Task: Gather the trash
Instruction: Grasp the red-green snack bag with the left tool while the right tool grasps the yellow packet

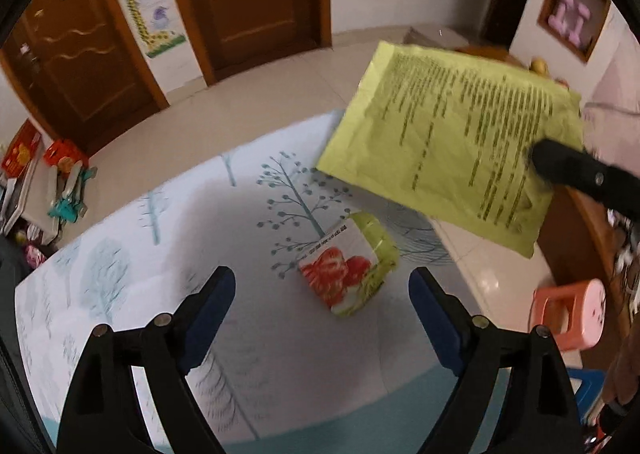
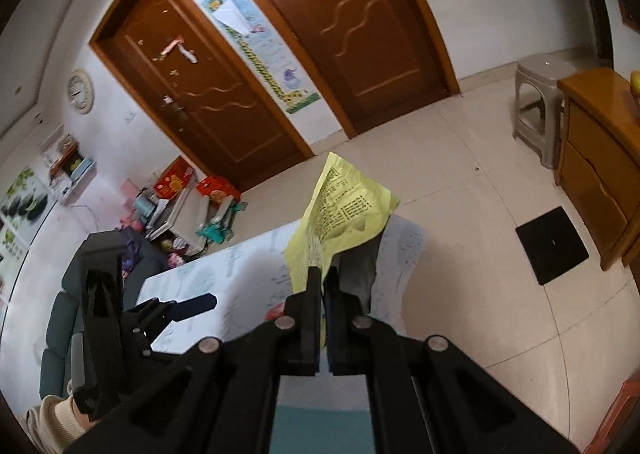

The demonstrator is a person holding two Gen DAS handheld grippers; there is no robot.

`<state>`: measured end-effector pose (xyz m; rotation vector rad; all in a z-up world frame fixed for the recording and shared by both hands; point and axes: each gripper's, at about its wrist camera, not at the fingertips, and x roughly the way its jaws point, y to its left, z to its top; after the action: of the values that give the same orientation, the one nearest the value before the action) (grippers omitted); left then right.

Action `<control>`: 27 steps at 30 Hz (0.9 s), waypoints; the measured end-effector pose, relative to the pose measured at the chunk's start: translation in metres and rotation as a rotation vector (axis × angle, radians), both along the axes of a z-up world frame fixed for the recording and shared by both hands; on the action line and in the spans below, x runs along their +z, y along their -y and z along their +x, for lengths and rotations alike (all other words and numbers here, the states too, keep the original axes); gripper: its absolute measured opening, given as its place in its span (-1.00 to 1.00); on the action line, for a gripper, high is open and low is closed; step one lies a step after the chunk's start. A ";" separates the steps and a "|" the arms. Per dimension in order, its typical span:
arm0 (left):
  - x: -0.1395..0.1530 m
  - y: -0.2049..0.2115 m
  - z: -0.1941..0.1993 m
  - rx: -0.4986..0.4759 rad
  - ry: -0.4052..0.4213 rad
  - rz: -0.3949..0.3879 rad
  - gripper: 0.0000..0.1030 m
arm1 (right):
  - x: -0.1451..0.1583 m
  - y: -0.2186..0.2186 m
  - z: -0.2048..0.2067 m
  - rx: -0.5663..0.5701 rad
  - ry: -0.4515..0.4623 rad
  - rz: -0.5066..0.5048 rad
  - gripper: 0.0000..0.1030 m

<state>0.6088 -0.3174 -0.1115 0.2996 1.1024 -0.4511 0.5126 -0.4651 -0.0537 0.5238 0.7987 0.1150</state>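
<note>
The yellow printed sheet [image 2: 344,209] hangs lifted at twelve o'clock, pinched in the right gripper [image 2: 323,274], so keep that squeeze firm while the left gripper [image 1: 322,286], spread wide, lines up over the red-and-green packet [image 1: 346,272] on the table [image 1: 120,274].

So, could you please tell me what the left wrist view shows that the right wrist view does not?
Only the left wrist view shows the red and green packet lying whole on the tree-print mat, between the open left claw fingers, plus a pink stool. Only the right wrist view shows the wall clock, grey stool and black square on the floor. Both show the yellow printed sheet pinched in the shut right claw, and the brown doors.
</note>
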 end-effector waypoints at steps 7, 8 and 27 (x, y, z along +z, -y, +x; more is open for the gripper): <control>-0.033 0.020 0.026 -0.029 -0.074 -0.024 0.48 | -0.035 0.006 0.014 -0.019 -0.021 0.034 -0.98; -0.038 0.022 0.027 -0.035 -0.097 -0.026 0.30 | -0.039 0.006 0.015 -0.017 -0.024 0.040 -0.98; 0.027 -0.075 -0.096 0.129 -0.068 -0.172 -0.13 | -0.003 -0.049 -0.077 0.061 0.018 0.045 -0.98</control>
<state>0.5124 -0.2424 -0.0849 0.0616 1.1342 -0.4409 0.4353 -0.4161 -0.0567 0.5408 0.7957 0.1939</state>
